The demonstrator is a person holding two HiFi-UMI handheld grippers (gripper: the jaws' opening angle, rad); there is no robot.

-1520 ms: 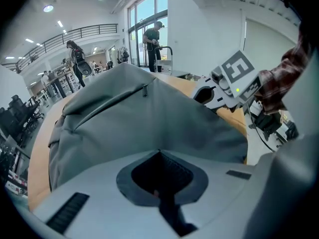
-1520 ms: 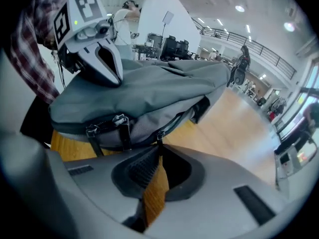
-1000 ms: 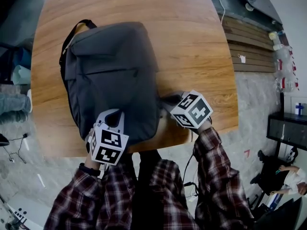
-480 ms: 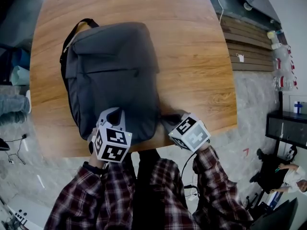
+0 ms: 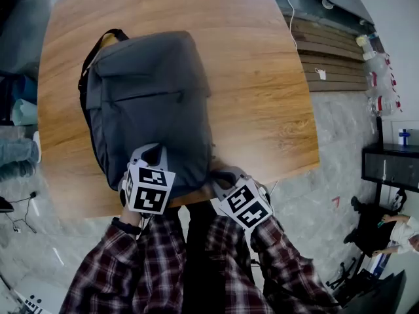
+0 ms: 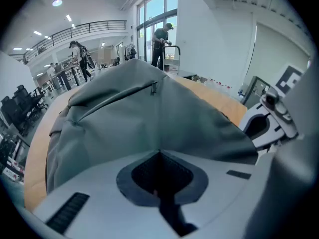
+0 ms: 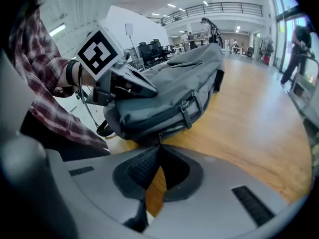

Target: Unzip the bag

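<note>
Both sleeves [image 5: 121, 270] are plaid flannel in red, dark and white, and a black band [image 5: 124, 228] circles the left wrist. The left gripper [image 5: 152, 156] and right gripper [image 5: 221, 175] are pale grey plastic. Each carries a white cube [image 5: 150, 190] printed with black square markers and has dark ribbed pads [image 7: 142, 168] inside the jaws.

Grey backpack [image 5: 147, 103] lying flat on a wooden table [image 5: 262, 77], black strap [image 5: 98, 44] looping out at its far left corner. 2 grippers are down at the bag's near edge: left gripper [image 5: 154, 154] sits on top of the fabric, right gripper [image 5: 219, 174] is at the near right corner, right by the table edge. Plaid sleeves [image 5: 118, 267] behind both.
</note>
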